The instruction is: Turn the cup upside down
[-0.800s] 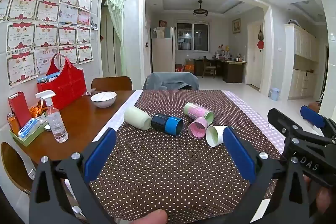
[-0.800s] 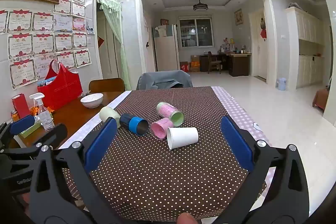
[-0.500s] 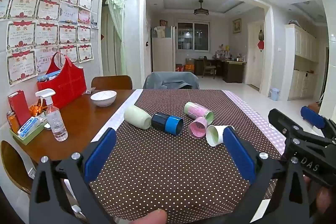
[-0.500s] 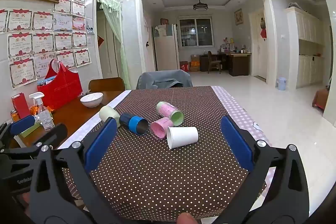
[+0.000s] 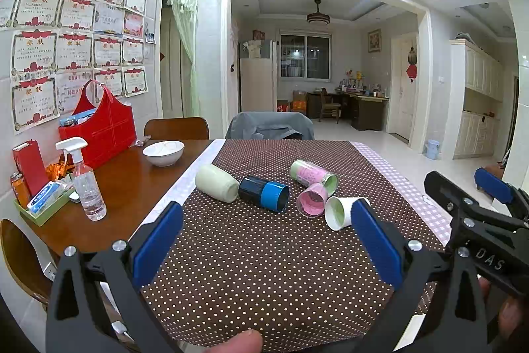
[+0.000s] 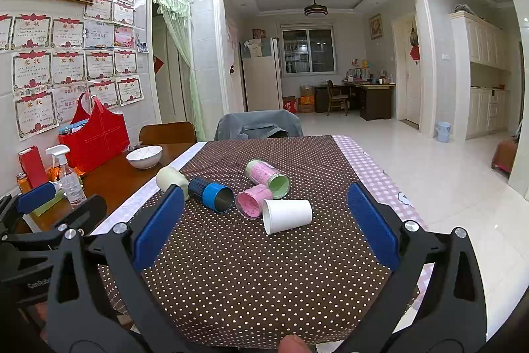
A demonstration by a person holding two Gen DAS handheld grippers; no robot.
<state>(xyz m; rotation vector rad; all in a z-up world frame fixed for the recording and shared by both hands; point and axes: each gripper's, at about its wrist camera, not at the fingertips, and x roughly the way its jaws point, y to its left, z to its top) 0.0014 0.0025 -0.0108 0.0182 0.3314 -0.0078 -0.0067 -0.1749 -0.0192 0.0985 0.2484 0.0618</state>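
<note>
Several cups lie on their sides on the brown dotted tablecloth [image 5: 248, 253]: a pale cream cup [image 5: 215, 183] [image 6: 169, 177], a dark blue cup with a light blue band [image 5: 264, 193] [image 6: 210, 195], a pink-and-green cup [image 5: 312, 174] [image 6: 267, 175], a pink cup [image 5: 312, 203] [image 6: 254, 201] and a white paper cup [image 5: 340, 212] [image 6: 287, 215]. My left gripper [image 5: 264, 240] is open and empty, held above the table's near edge. My right gripper [image 6: 263, 224] is open and empty beside it, short of the cups.
On the bare wood at the left stand a white bowl [image 5: 163, 153], a spray bottle [image 5: 86, 184], a red bag [image 5: 99, 129] and a green tray of small items [image 5: 43, 204]. Chairs [image 5: 177, 128] stand at the far end. The tiled floor [image 6: 446, 181] lies to the right.
Both grippers have barely moved; the view has shifted very slightly. The cups lie as before.
</note>
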